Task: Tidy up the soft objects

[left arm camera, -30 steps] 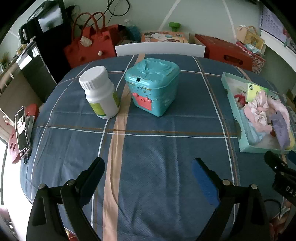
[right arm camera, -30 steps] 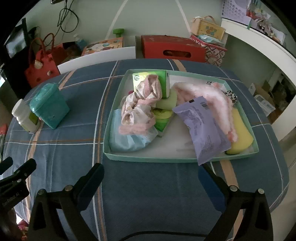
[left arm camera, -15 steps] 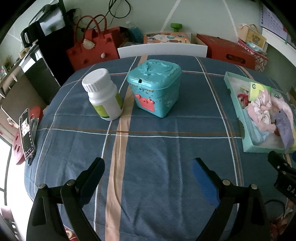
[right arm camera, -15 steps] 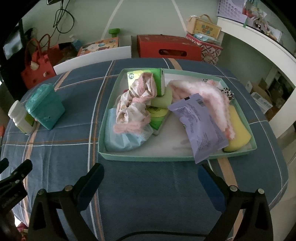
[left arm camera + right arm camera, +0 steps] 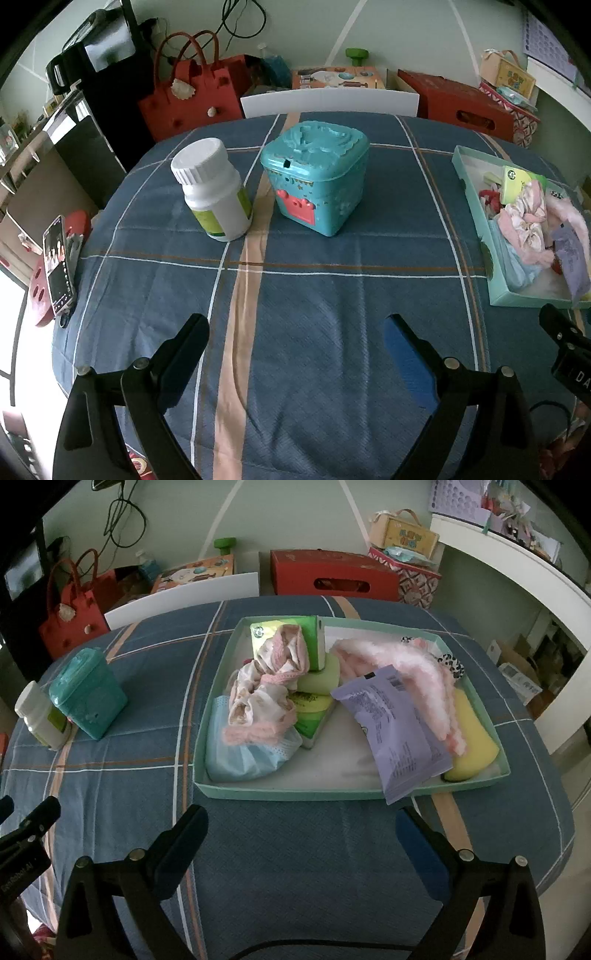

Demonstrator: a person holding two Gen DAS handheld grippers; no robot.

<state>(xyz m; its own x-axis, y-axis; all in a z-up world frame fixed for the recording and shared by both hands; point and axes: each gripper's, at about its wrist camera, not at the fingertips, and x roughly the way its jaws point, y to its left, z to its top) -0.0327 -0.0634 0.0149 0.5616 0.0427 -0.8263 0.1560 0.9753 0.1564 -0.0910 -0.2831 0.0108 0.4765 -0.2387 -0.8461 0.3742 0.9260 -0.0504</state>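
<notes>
Nearest in each wrist view, both sets of tongs stand spread wide with nothing between their fingers: the left tongs [image 5: 295,332] hover over bare checked cloth on the bench [image 5: 295,288], the right tongs [image 5: 301,823] hover just short of the near rim of the pale green tray [image 5: 295,794].

The soft things all lie in that tray, straight ahead of the right tongs and well off to the right of the left ones, so the right hand is plainly the nearer. Closest to the rim sit the blue face mask [image 5: 243,757] at the near left corner and the lilac packet [image 5: 395,734], whose long axis runs diagonally from mid-tray down toward the near right, its lower corner hanging over the rim. Behind the mask the pink scrunchie cloth [image 5: 266,686] is heaped on the green tissue packs [image 5: 314,705]; the fluffy pink band [image 5: 402,664] and yellow sponge [image 5: 472,738] run along the right side.

Farther left on the bench stand the teal lidded box [image 5: 317,181] and, just beside it, the white bottle [image 5: 214,192], both upright, ahead of the left tongs.
</notes>
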